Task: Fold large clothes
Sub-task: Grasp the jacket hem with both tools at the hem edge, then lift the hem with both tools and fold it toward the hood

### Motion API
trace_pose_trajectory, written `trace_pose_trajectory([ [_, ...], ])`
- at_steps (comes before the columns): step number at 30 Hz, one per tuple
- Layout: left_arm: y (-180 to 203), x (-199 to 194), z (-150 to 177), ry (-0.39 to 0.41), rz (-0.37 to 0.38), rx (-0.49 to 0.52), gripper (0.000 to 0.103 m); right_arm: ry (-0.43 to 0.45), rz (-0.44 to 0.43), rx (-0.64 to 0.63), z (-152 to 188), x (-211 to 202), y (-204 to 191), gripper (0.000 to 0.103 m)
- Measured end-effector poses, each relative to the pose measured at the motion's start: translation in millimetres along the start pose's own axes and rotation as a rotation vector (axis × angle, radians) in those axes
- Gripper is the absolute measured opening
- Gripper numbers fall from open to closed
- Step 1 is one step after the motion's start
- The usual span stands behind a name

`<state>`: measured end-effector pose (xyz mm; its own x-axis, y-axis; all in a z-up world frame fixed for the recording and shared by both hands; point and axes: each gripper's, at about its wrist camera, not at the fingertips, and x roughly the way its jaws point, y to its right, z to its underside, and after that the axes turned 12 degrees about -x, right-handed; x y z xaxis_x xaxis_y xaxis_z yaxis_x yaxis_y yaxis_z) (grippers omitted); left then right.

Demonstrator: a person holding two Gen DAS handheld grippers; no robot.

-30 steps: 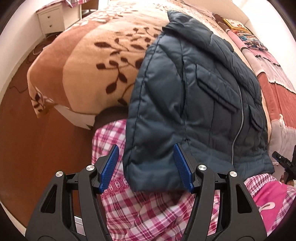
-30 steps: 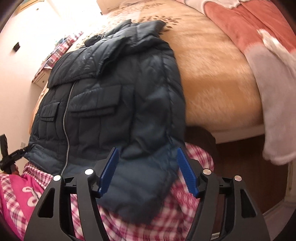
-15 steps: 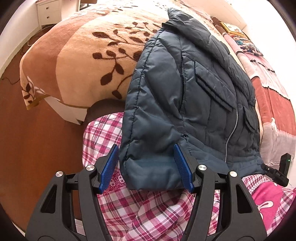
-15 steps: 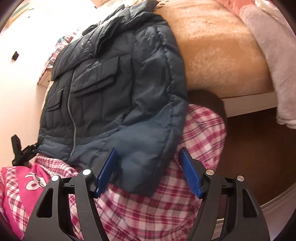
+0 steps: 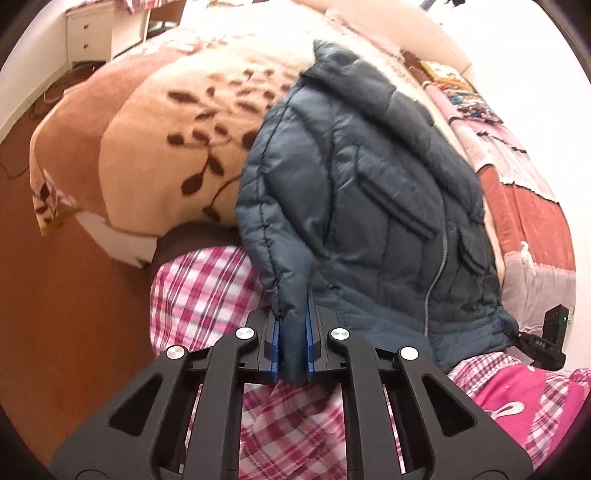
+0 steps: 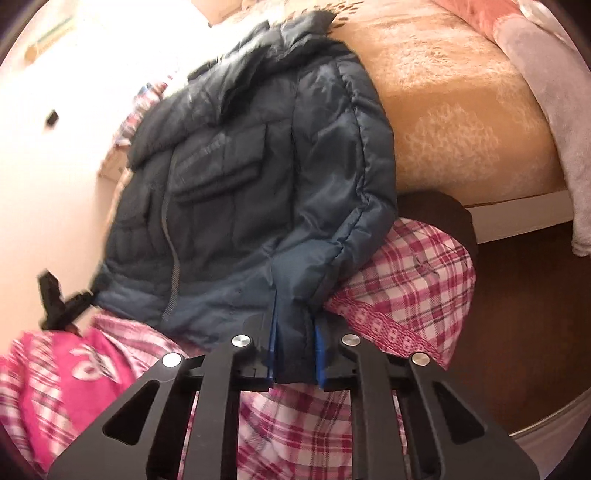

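A dark blue padded jacket (image 5: 369, 203) lies front up on the bed, zipped, collar far, its hem at the near edge. My left gripper (image 5: 291, 332) is closing, and its blue pads (image 5: 275, 343) pinch the sleeve end at the jacket's near left corner. In the right wrist view the same jacket (image 6: 240, 184) fills the middle. My right gripper (image 6: 295, 347) is closing too, its pads (image 6: 318, 350) pressed on the other sleeve's cuff at the near right corner. Each view shows a black piece of the other gripper (image 5: 546, 339) (image 6: 55, 299) beside the hem.
A tan blanket with brown leaves (image 5: 166, 147) covers the bed. A person's pink plaid pyjamas (image 5: 199, 288) sit below the grippers. A white nightstand (image 5: 88, 33) stands far left on the brown floor (image 5: 55, 314). A pink and red quilt (image 5: 517, 192) lies right, and a pale throw (image 6: 554, 110) hangs off the bed.
Both grippers stood wide open around the sleeve ends; now both have squeezed in on the fabric. The jacket's near corners are bunched between the pads.
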<state>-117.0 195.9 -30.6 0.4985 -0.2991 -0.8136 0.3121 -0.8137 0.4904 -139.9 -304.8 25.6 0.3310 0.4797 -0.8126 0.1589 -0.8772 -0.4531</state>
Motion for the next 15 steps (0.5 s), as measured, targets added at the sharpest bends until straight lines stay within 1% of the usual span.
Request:
trace_pose_trajectory([
  [3,9.1,-10.7,-8.6,0.039,0.037,0.001,0.009,0.072,-0.066,0.025,-7.4,-12.3,1.6,0.015],
  [7,21.9,-25.9,-22.5,0.083,0.097,-0.002,0.009,0.137,-0.105,0.018,-23.1,-25.8,-3.6,0.015],
  [10,36.2,-36.9,-33.5,0.117,0.129,0.022,0.009,0.173,-0.120,0.010,-37.8,-33.1,-6.8,0.015],
  [15,53.7,-56.1,-52.8,0.182,0.179,0.048,0.009,0.240,-0.121,-0.013,-60.5,-48.3,-14.6,0.015],
])
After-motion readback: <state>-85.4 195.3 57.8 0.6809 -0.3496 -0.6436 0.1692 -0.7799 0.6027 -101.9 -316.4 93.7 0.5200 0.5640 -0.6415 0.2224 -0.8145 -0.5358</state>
